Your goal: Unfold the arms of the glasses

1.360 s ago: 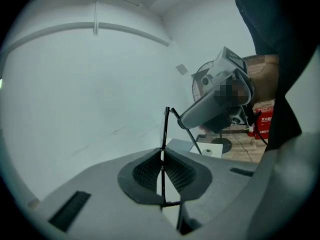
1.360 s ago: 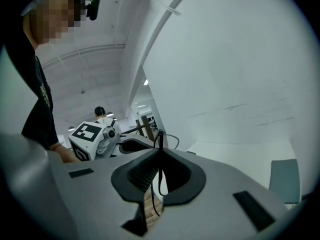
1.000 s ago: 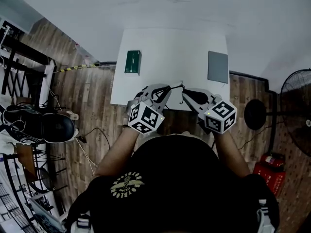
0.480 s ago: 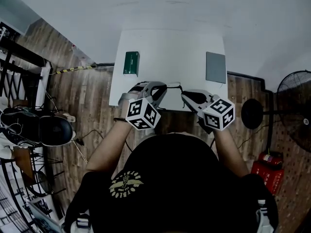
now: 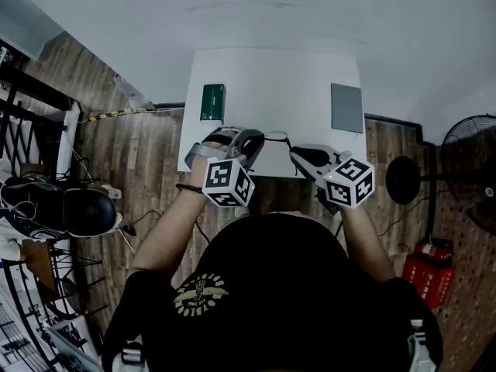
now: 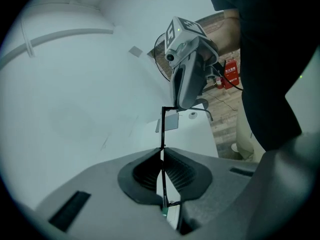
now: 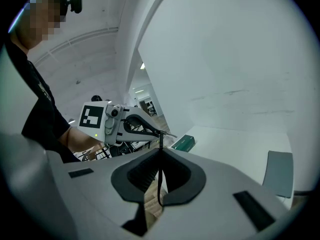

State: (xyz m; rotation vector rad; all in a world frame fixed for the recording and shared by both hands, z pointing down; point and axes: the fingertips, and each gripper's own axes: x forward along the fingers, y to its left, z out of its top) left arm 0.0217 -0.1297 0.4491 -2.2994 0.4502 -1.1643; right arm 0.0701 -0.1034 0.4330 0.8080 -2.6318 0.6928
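While the glasses (image 5: 277, 136) hang in the air just over the near edge of the desk (image 5: 271, 84), the left gripper (image 5: 256, 139) is clenched on one thin black bar of them and the right gripper (image 5: 294, 152) on another - probably an arm. Pinching from both sides likely braces the frame so a hinge can swing - how far open, I cannot tell.
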